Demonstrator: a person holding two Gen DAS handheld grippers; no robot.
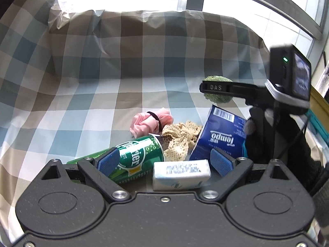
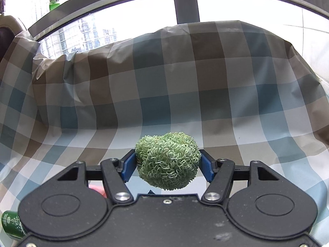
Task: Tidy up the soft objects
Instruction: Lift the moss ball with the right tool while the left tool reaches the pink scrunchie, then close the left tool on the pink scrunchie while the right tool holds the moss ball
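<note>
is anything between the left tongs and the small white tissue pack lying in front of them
Nothing visible. The small white tissue pack lies right between the open left tongs. The green Perrier can lies on its side against the left pad, and the blue Tempo tissue pack leans just behind the right pad.

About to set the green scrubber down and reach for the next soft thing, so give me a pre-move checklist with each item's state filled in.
1. Right gripper has its pads on both sides of the green scrubber: ok.
2. Scrubber lifted off the checked cloth: ok, seen in the left wrist view.
3. Bare cloth ahead of the scrubber for a drop spot: ok.
4. Left gripper open and empty: ok.
5. Soft items reachable, pink fabric and beige lace uncovered: ok.
6. Perrier can clear of the left fingers: not ok, one pad overlaps it in view.
</note>
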